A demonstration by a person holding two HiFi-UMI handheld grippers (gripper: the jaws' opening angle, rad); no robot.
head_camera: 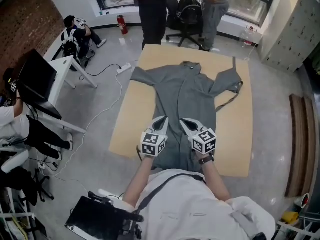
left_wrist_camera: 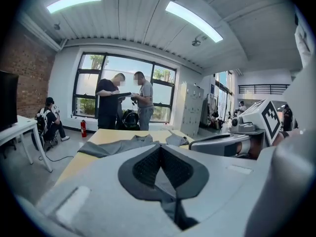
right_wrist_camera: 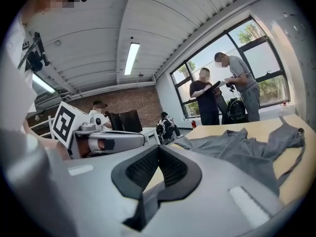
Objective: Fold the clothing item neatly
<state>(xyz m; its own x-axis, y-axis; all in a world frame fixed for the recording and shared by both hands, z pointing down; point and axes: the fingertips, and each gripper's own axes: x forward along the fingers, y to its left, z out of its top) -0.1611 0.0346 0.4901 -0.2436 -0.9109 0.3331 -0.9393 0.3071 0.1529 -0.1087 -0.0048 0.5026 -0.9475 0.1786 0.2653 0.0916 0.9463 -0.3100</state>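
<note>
Garment: gray clothing item [head_camera: 184, 91] spread flat along the light wooden table [head_camera: 134, 130], collar at the far end, hem at the near edge.
Sleeves: left sleeve [head_camera: 143, 77] stretched out sideways; right sleeve [head_camera: 226, 82] bent inward, with a thin strap [head_camera: 229, 99] trailing beside it.
Left hand: left gripper [head_camera: 161, 120] over the lower part of the garment, jaws closed, a pinch of gray fabric clamped between the pads.
Right hand: right gripper [head_camera: 184, 121] just beside the other, jaws likewise closed on a fold of the same fabric.
Beyond the table: two standing people [head_camera: 152, 9] at the far end, an office chair [head_camera: 189, 15] between them, a red fire extinguisher [head_camera: 122, 25] by the window wall.
</note>
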